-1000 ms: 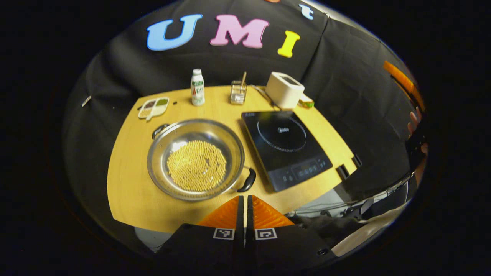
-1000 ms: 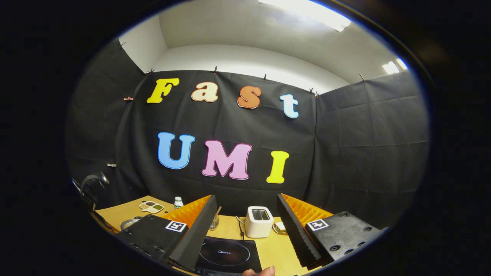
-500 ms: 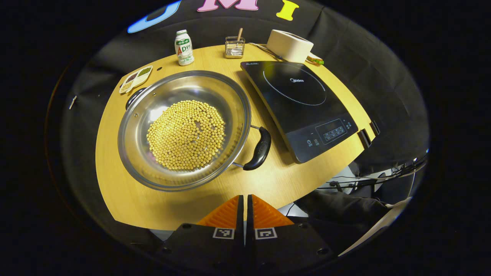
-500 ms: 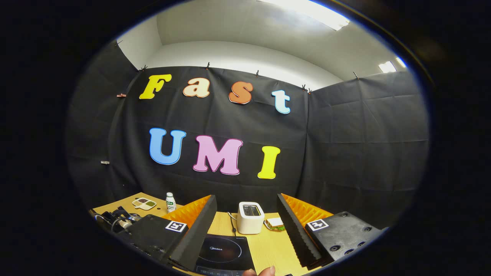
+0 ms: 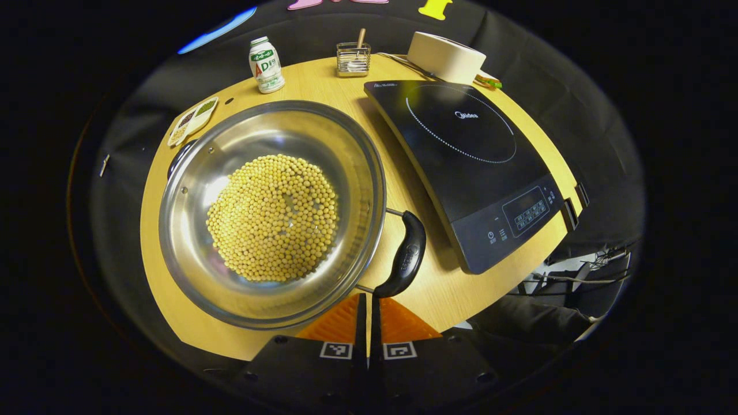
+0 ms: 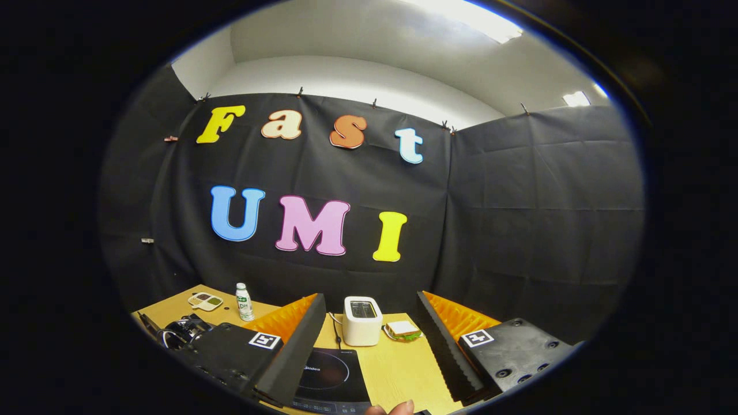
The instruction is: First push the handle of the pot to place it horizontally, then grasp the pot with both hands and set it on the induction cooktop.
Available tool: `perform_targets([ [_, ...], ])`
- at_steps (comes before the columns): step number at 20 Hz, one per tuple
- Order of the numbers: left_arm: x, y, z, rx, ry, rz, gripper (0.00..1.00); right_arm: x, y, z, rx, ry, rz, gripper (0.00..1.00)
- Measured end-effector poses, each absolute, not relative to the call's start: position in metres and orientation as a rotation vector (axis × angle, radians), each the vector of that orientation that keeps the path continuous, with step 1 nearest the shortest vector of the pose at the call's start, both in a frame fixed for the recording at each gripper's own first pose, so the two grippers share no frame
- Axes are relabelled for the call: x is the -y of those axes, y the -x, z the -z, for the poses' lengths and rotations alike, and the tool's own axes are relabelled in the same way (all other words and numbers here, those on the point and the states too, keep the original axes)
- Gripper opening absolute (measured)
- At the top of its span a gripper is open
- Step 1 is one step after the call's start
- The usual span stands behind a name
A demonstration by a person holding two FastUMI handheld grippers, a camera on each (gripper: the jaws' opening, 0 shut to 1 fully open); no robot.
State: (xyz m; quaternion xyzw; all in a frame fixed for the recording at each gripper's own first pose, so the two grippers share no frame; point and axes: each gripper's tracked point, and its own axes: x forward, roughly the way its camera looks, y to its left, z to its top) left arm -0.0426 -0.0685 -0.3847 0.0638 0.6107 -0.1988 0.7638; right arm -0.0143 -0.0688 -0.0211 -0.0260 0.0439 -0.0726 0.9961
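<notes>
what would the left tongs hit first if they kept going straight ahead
Probably the pot's near handle: the shut left tongs point at its lower end, beside the pot rim. Depth is unclear, so they may still be above it.

A wide steel pot (image 5: 271, 213) holding a round heap of yellow beans (image 5: 273, 216) sits on the surface. Its black handle (image 5: 403, 262) points toward the near right edge, beside the black induction cooktop (image 5: 473, 167), which lies flat just to the right.

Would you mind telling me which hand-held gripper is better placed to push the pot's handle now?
Left. The left hand-held gripper, fingers together, points down at the pot with its tips just short of the near black handle. The right hand-held gripper is open and faces the wall above the induction cooktop.
</notes>
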Motion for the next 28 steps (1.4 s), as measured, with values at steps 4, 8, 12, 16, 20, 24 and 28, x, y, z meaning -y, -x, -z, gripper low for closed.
perform_targets([
  [4,0.082,0.019,0.38,-1.239,-0.117,0.415,0.05,0.08,0.015,0.024,-0.096,0.053,0.167,0.97],
  [8,0.101,-0.017,0.371,-1.13,-0.075,0.393,0.05,0.086,0.013,0.027,-0.102,0.049,0.178,0.97],
  [12,0.116,-0.054,0.361,-1.048,-0.01,0.367,0.05,0.09,0.012,0.029,-0.109,0.057,0.182,0.97],
  [16,0.121,-0.05,0.357,-1.089,0.008,0.381,0.05,0.096,0.011,0.03,-0.113,0.065,0.197,0.98],
  [20,0.113,-0.007,0.373,-1.252,-0.048,0.434,0.06,0.104,0.009,0.034,-0.118,0.069,0.219,0.97],
  [24,0.106,-0.02,0.387,-1.246,-0.108,0.406,0.05,0.1,0.006,0.035,-0.121,0.074,0.212,0.97],
  [28,0.113,-0.042,0.389,-1.182,-0.085,0.381,0.05,0.096,0.007,0.036,-0.126,0.096,0.201,0.97],
])
